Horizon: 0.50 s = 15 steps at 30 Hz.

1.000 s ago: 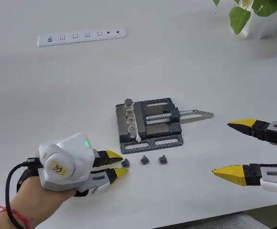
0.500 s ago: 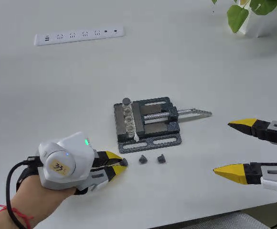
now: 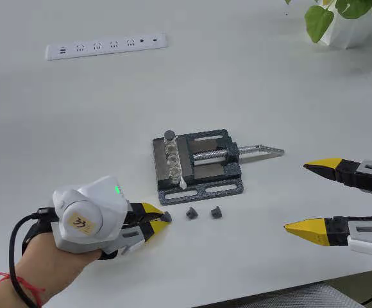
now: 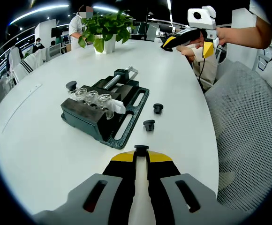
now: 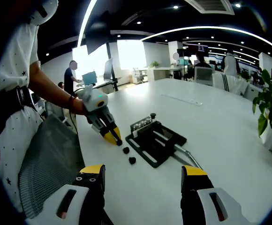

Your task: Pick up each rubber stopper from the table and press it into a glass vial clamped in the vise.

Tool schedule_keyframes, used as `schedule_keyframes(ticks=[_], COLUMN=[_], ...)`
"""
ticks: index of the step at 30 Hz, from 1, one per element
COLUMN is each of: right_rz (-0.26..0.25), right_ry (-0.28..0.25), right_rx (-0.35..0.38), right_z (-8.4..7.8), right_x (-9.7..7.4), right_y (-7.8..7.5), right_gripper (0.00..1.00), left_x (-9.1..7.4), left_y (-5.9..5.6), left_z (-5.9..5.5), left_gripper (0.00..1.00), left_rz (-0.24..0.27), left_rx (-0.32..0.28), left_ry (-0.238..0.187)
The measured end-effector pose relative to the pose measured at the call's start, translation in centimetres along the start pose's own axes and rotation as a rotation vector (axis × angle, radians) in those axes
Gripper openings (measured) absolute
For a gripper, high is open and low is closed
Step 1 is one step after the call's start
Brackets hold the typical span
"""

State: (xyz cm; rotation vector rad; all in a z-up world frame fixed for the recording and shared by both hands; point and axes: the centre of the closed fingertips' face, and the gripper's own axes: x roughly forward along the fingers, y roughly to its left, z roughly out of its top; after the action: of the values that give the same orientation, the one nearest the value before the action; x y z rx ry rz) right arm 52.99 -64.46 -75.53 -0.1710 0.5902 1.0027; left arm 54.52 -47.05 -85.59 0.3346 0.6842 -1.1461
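Right gripper view: open-plan office [image 5: 126, 51] under long ceiling lights [image 5: 211, 29]. Wide white surface [image 3: 269, 90], power strip [image 3: 106, 45] far left, potted plant [image 3: 340, 16] far right. Mid-surface, dark vise [image 3: 205, 173] clamping a row of clear glass vials [image 3: 172, 159], the farthest already capped in dark rubber. At right, well apart from the vise, right gripper [image 3: 296, 196] spread wide. Near left of the vise, left gripper [image 3: 159, 217] pinching a small dark rubber stopper [image 4: 141, 148] at its yellow tips. Two loose stoppers [image 3: 191, 213], dark and stubby, just near of the vise.
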Motion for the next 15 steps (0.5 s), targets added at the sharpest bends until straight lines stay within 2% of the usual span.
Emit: schedule_keyframes(ticks=[8, 15], right_rz=[0.008, 0.023], right_ry=[0.002, 0.013], right_rx=[-0.005, -0.008], right_z=[0.28, 0.9], right_x=[0.18, 0.47], right_y=[0.37, 0.88], right_gripper=[0.63, 0.63], left_x=[0.0, -0.37], left_y=[0.02, -0.65], left_z=[-0.02, 0.83], left_gripper=[0.04, 0.04], left_rz=[-0.001, -0.009], left_rx=[0.0, -0.007], left_ry=[-0.001, -0.021])
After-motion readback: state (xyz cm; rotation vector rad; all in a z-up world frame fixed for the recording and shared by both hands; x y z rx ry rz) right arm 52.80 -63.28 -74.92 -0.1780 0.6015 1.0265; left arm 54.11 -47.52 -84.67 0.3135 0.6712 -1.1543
